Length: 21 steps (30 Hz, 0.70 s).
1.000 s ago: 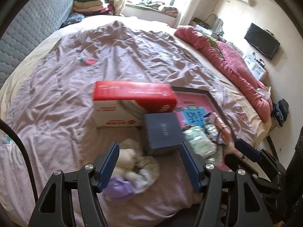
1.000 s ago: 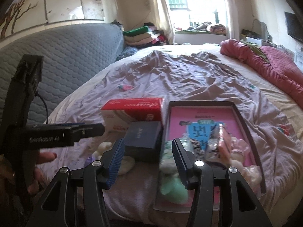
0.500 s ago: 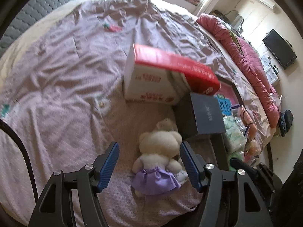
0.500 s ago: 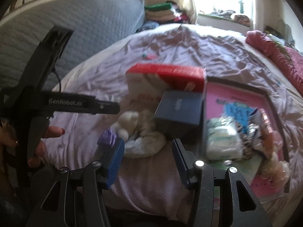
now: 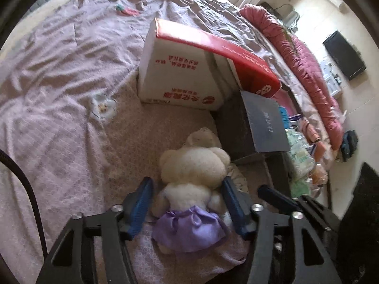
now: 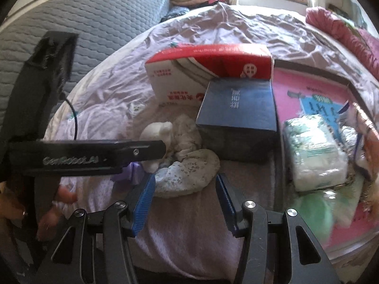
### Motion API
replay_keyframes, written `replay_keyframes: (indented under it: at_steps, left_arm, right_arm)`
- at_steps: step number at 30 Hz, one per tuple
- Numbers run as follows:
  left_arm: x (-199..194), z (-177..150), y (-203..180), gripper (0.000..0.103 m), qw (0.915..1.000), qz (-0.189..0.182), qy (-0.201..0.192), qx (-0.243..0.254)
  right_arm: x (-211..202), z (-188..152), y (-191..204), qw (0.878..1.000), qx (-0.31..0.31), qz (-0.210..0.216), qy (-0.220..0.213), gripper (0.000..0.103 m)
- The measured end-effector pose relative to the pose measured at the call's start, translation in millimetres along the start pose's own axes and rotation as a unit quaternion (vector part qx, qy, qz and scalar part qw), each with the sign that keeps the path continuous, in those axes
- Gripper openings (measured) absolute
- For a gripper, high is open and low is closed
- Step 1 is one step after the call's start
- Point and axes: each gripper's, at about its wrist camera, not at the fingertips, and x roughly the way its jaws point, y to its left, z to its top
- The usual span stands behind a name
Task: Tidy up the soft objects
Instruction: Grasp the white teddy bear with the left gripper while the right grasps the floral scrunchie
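A cream teddy bear (image 5: 191,165) in a purple skirt (image 5: 187,227) lies face down on the lilac bedsheet (image 5: 59,94). My left gripper (image 5: 186,200) straddles its body and its jaws are closing. The right pad touches the bear's arm, while the left pad stands a sliver away. A speckled white cloth bundle (image 6: 189,172) lies beside the bear's head (image 6: 157,130). My right gripper (image 6: 184,197) hovers open just in front of that bundle, nothing pinched. The left gripper's black body (image 6: 94,156) crosses the right wrist view and hides most of the bear there.
A red and white carton (image 5: 189,71) and a dark blue box (image 5: 263,123) stand just beyond the bear. Right of them is a pink tray (image 6: 308,87) with a wipes pack (image 6: 312,151) and packets. A red quilt (image 5: 308,59) lines the bed's far side; a person's hand (image 6: 54,208) holds the left gripper.
Both grippers have sunk toward the bed and tipped downward. The left jaws have narrowed around the bear. The right gripper has come close above the speckled cloth.
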Motion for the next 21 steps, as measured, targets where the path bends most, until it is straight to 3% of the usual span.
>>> replay_keyframes:
  at_steps: [9,14,16,21]
  left_arm:
    - [-12,2,13,0.047,0.9994,-0.019,-0.021,-0.018]
    - [-21,6,13,0.047,0.999,-0.022,-0.031,-0.021]
    - [-24,7,12,0.047,0.9989,-0.022,-0.035,-0.021]
    - [-40,9,13,0.048,0.9981,-0.027,-0.051,-0.023]
  right_arm:
    - [33,5,2,1.0,-0.005,-0.005,0.019,0.055]
    - [30,6,-2,1.0,-0.018,0.007,0.003,0.021]
    - [24,7,-1,0.999,-0.031,0.005,-0.006,0.014]
    - [-13,7,17,0.994,-0.092,-0.007,-0.065,0.012]
